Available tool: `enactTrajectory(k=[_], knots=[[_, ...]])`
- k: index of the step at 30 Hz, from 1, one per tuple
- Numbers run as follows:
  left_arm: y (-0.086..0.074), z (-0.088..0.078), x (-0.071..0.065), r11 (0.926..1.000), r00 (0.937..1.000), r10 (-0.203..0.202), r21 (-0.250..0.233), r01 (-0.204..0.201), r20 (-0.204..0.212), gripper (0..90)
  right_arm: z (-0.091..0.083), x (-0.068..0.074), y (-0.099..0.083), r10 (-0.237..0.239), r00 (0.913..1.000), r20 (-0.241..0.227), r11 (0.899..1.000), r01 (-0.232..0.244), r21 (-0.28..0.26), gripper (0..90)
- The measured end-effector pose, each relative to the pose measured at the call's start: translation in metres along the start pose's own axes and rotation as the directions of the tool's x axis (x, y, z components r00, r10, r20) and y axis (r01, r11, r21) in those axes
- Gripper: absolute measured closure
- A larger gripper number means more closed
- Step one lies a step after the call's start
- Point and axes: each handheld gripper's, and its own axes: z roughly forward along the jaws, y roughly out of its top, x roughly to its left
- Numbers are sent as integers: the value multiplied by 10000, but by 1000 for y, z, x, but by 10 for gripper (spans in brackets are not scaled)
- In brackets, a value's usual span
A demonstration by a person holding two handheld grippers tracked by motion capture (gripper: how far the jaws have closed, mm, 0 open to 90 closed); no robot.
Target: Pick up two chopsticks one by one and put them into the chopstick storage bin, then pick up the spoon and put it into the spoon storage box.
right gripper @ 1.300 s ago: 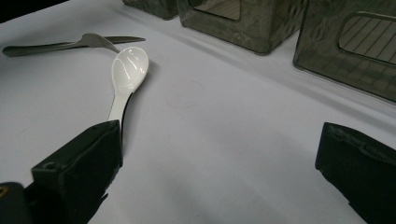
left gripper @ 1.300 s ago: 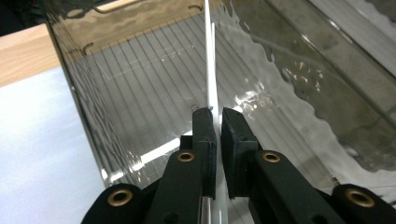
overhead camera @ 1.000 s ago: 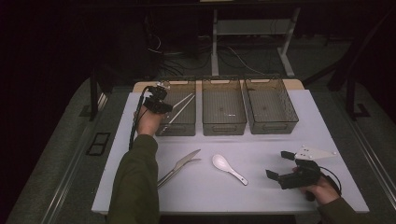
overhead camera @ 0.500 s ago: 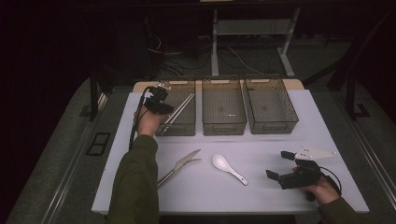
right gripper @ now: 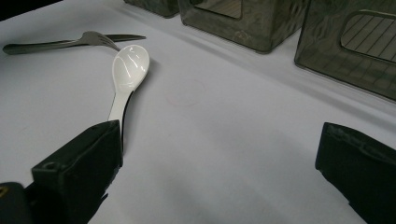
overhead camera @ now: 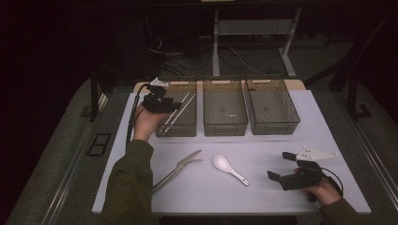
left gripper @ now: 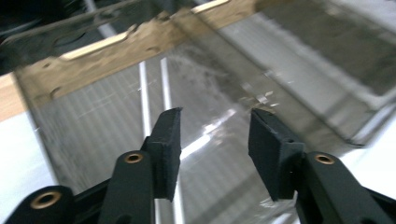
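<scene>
The left gripper [overhead camera: 174,105] is held over the left bin [overhead camera: 180,126], its fingers just opened and empty above the chopsticks [left gripper: 154,93], whose lower ends are hidden behind them. The right gripper [overhead camera: 281,166] is rested open on the surface [overhead camera: 263,197]; the spoon [right gripper: 127,74] handle is cut off behind one finger.

Three bins [overhead camera: 225,113], two chopsticks [overhead camera: 177,111], one spoon [overhead camera: 228,168], one fork [overhead camera: 180,169], one knife [overhead camera: 187,158].
</scene>
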Motion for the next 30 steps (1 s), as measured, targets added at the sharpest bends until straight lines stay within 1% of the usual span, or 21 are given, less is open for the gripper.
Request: enactTrajectory(k=[3,5,6,7,10,12,14,17,19,20,21,24,27,29,30], knots=[[-1,-8,-9,9989,9992,52,-460,-33,402,489,0,0,0,21,10000,12,10000,-21,-6,8],[-3,-12,-15,9978,9975,206,-641,-162,681,465,0,0,0,-1,10000,13,10000,1,6,8],[-4,-14,-19,9971,9967,144,-761,-83,799,452,0,0,0,-8,10000,6,10000,8,6,8],[-5,-16,-23,9964,9957,198,-835,-122,901,436,0,0,0,-11,10000,2,10000,11,8,8],[-10,-22,-34,9944,9900,358,-1036,-217,1363,392,0,0,0,19,10000,14,10000,-19,0,8],[-14,-27,-41,9930,9871,629,-1086,-471,1471,380,0,0,0,-6,10000,13,10000,6,12,8],[-19,-31,-49,9915,9836,751,-1173,-562,1640,362,0,0,0,-3,10000,3,10000,3,5,8],[-27,-36,-58,9895,9806,888,-1280,-668,1747,331,0,0,0,-1,10000,12,10000,1,12,8],[-34,-39,-63,9879,9800,971,-1368,-736,1736,301,0,0,0,24,10000,-4,10000,-24,-43,8],[-38,-40,-65,9873,9801,997,-1393,-761,1716,287,0,1,0,119,9999,-38,9999,-119,29,8],[-42,-41,-67,9868,9802,992,-1439,-747,1715,268,0,0,0,-40,10000,11,10000,40,-41,8],[-56,-44,-71,9846,9798,952,-1614,-667,1758,223,0,0,0,7,10000,20,10000,-7,-8,8],[-70,-44,-74,9833,9797,945,-1703,-641,1767,198,0,0,0,37,10000,27,10000,-37,11,8],[-79,-44,-76,9845,9790,931,-1634,-633,1812,169,-1,0,0,48,10000,20,9999,-47,-99,8],[-83,-44,-78,9847,9791,969,-1603,-682,1790,157,-1,0,0,65,10000,13,10000,-65,-62,8]])
